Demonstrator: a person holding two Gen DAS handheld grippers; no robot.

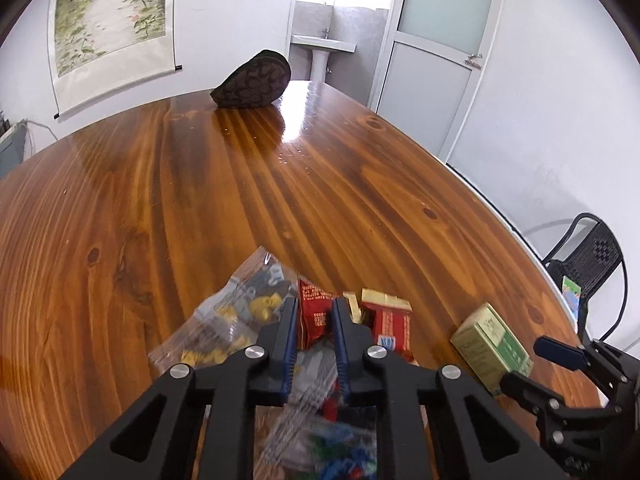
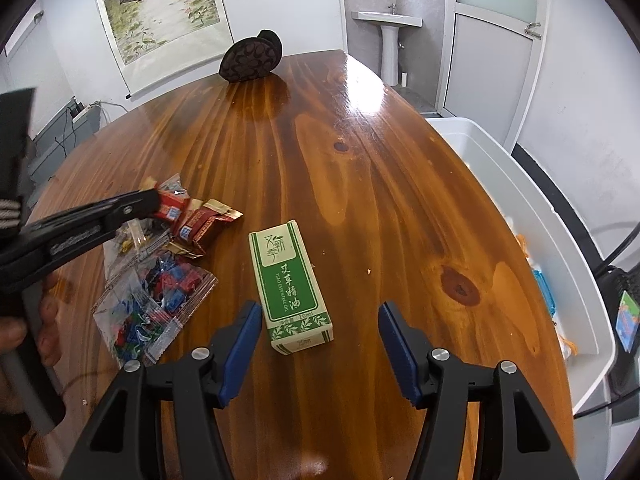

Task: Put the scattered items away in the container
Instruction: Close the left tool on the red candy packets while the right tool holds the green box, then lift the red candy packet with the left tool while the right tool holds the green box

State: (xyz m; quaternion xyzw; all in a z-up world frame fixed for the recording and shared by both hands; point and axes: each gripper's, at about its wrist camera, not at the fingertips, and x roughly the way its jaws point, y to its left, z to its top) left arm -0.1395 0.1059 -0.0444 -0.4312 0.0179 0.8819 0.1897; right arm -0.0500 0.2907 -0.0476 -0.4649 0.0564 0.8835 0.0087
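At the bottom centre of the left wrist view, the left gripper [image 1: 314, 316] has its blue-padded jaws drawn close around a small red foil sachet [image 1: 315, 318], which stands pinched between them. Just right of it lie more red-and-gold sachets [image 1: 390, 324], and to the left a clear plastic bag of grey and yellow bricks [image 1: 236, 316]; another clear bag of mixed coloured bricks [image 1: 320, 428] shows blurred beneath the jaws. All rest on the glossy brown wooden table [image 1: 200, 184].

Lower centre of the right wrist view, the right gripper [image 2: 320, 344] is spread wide with nothing between its blue pads [image 2: 242, 344]. A green-and-cream cardboard box of essential oil [image 2: 290, 284] lies flat on the table just ahead of it, its near end reaching between the open jaws, nearer the left one; whether it touches is unclear. Towards the left of that frame, the left gripper reaches in from the edge, its tips at the red sachets, with a hand [image 2: 24, 320] on its handle at the lower left. The bag of coloured bricks lies beside the box's left side.

Along the right edge of the right wrist view stands the white plastic container [image 2: 532, 216], beside the table edge, with some orange and blue contents partly visible. Far up the table, a brown patterned pouch [image 2: 250, 60] sits alone.
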